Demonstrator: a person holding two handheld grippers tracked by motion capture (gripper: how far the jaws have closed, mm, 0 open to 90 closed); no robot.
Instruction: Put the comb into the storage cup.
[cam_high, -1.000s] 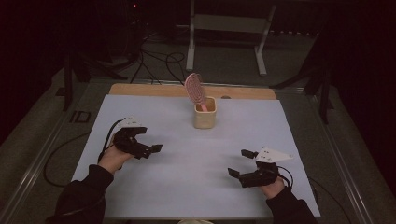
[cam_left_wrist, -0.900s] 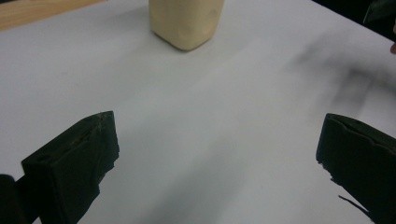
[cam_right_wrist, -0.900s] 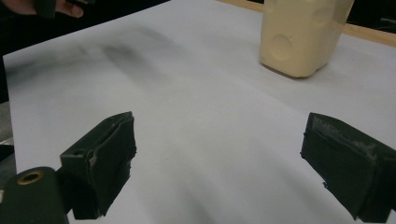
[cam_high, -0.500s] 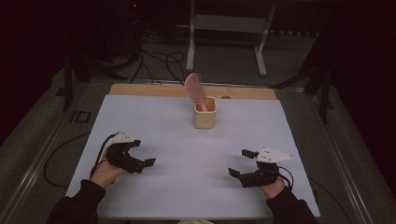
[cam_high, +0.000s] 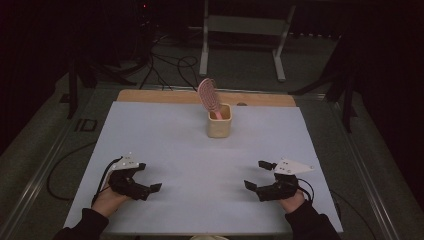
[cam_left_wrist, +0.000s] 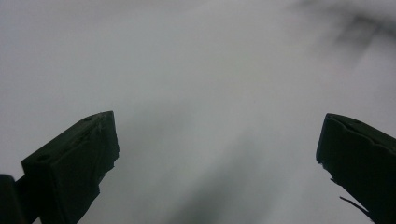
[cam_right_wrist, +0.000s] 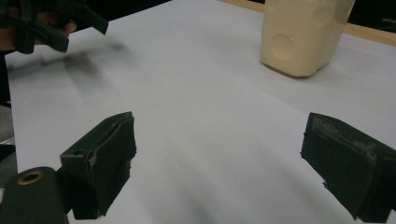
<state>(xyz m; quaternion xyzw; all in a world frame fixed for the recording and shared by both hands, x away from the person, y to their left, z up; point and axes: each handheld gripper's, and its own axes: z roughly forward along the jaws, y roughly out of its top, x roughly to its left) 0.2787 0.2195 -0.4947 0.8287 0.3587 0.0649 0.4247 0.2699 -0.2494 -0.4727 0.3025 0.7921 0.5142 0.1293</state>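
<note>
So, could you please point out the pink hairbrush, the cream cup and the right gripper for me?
pink hairbrush (cam_high: 207, 95), high view, on its oval head.
cream cup (cam_high: 219, 128), high view, on its front wall.
right gripper (cam_high: 259, 174), high view, midway between its open fingertips.

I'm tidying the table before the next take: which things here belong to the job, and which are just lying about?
In the job:
- brush, standing in the cup
- cup
- left claw, open, empty
- right claw, open, empty

Lying about:
- white sheet over the table
- cables on the floor behind
- metal stand farther back
</note>
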